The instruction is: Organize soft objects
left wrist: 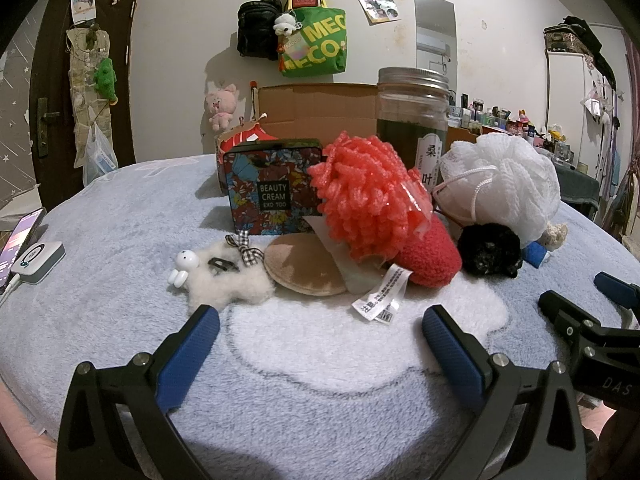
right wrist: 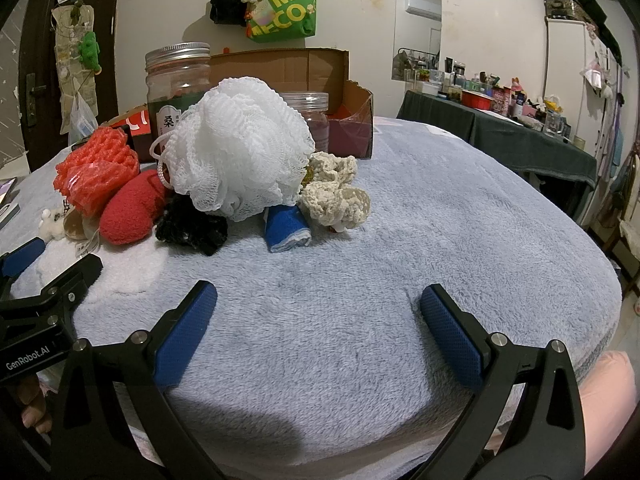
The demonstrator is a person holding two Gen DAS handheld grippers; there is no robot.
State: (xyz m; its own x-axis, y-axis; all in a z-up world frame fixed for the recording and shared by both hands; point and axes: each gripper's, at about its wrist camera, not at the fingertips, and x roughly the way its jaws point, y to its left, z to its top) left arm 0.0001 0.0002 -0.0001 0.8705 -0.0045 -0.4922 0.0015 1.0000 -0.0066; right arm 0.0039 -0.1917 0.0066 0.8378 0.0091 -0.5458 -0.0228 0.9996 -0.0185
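Note:
A pile of soft things lies on the grey-blue fleece blanket [left wrist: 120, 208]. It holds an orange mesh puff [left wrist: 366, 196], a red plush piece [left wrist: 430, 258] with a white label, a black fuzzy scrunchie [left wrist: 490, 250], a white mesh bath puff [right wrist: 236, 146], a cream crocheted piece [right wrist: 336, 196], a rolled blue cloth [right wrist: 286, 228], a tan round pad [left wrist: 304, 270] and a white fluffy toy [left wrist: 228, 276]. My left gripper [left wrist: 320, 344] is open and empty, just short of the pile. My right gripper [right wrist: 318, 330] is open and empty over bare blanket, in front of the blue cloth.
A floral "Beauty Cream" tin [left wrist: 274, 186], a tall glass jar [left wrist: 412, 120] and an open cardboard box [right wrist: 320, 80] with a second jar [right wrist: 308, 120] stand behind the pile. A phone and white charger [left wrist: 36, 260] lie at the far left. A cluttered side table [right wrist: 520, 136] is at the right.

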